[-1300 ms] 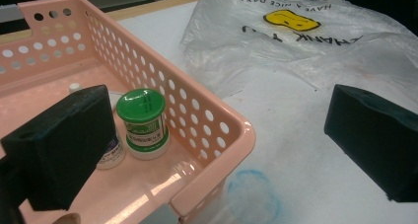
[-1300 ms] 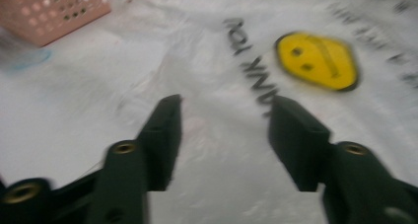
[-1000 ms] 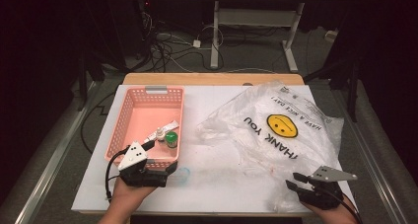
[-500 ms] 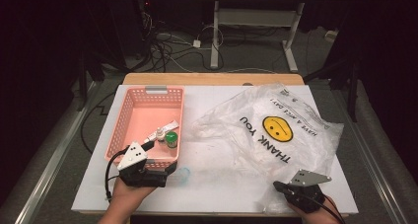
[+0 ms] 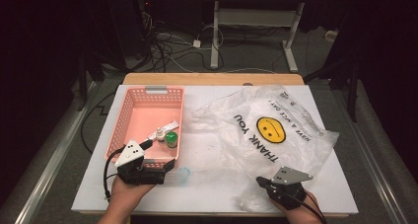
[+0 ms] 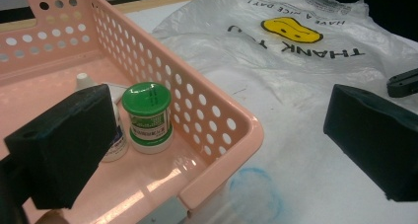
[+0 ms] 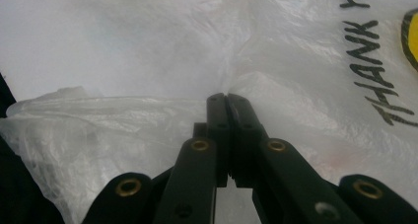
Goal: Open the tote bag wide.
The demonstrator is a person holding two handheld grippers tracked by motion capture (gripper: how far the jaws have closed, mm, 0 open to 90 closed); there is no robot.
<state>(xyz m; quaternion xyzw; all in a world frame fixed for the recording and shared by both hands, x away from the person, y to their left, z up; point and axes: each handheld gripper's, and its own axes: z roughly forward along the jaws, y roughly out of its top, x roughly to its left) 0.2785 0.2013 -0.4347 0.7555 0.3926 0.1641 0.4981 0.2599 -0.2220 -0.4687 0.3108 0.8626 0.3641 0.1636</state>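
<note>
A clear plastic bag (image 5: 266, 130) printed with a yellow smiley and "THANK YOU" lies spread over the right half of the white table. My right gripper (image 5: 261, 183) is at its near edge, and in the right gripper view the jaws (image 7: 227, 96) are shut on a pinch of the bag (image 7: 148, 46), with creases running out from the tip. My left gripper (image 5: 165, 167) is open at the near right corner of the pink basket (image 5: 148, 93). Its jaws (image 6: 217, 105) straddle the basket wall (image 6: 207, 110). Inside stand a green-lidded jar (image 6: 148, 116) and a white bottle (image 6: 84, 81).
A white tube (image 5: 167, 126) lies in the basket behind the jar (image 5: 171, 139). A faint blue ring (image 6: 254, 189) marks the table just outside the basket's corner. Beyond the table's far wooden edge (image 5: 212, 78) are cables and a desk frame on the floor.
My right gripper has moved left along the table's near edge to the bag's near corner, and the film there is now bunched. The left gripper has stayed put.
</note>
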